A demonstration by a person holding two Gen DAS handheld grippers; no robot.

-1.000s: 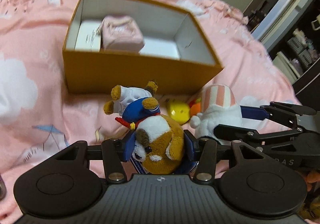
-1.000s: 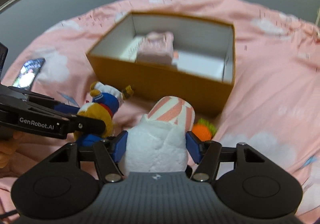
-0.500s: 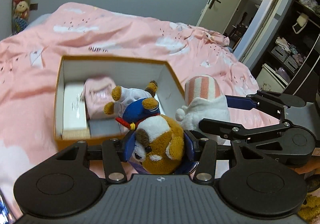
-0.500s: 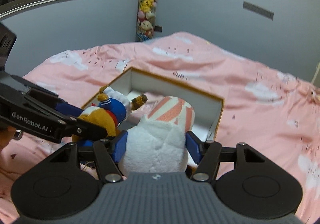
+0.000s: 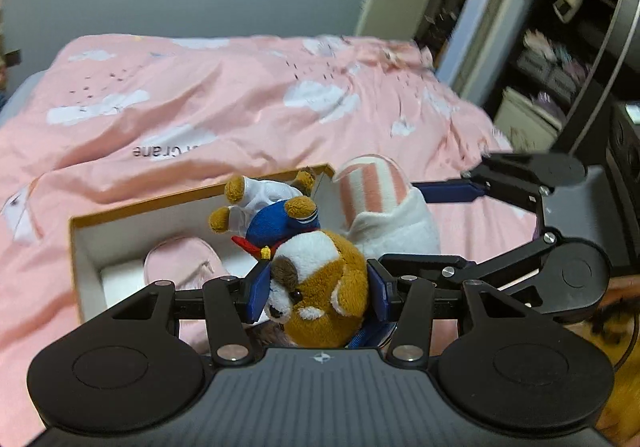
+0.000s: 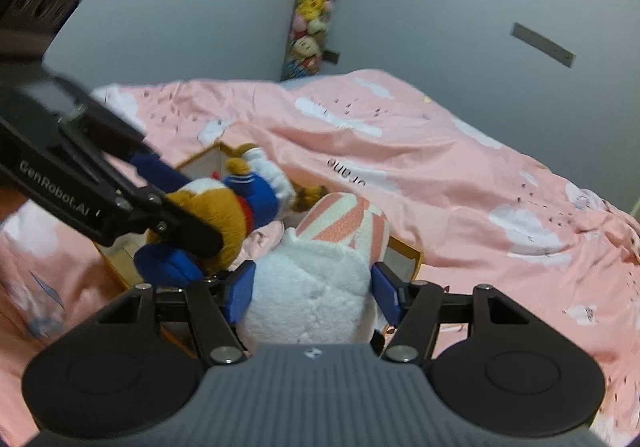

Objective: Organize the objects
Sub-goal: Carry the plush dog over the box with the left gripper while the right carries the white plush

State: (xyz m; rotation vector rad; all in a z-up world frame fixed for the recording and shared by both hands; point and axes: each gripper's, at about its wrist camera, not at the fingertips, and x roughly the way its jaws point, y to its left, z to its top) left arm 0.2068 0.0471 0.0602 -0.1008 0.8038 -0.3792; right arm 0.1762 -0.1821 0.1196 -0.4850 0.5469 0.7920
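Two soft toys up in air over box (image 5: 86, 267) on bed (image 5: 200, 119). Left gripper (image 5: 316, 293) squeezes dog (image 5: 320, 279) by head. Right gripper (image 6: 312, 293) squeezes white plush (image 6: 320, 279) round middle. Both light, squishy, not breakable; hold fat part, not floppy legs.

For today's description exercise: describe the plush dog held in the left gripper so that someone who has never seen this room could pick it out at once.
Find the pink cloud-print bedspread and the open orange box on it. Above the box, the left gripper clamps the plush dog. Unlike the white, pink-striped plush beside it, it is brown with a blue sailor jacket.
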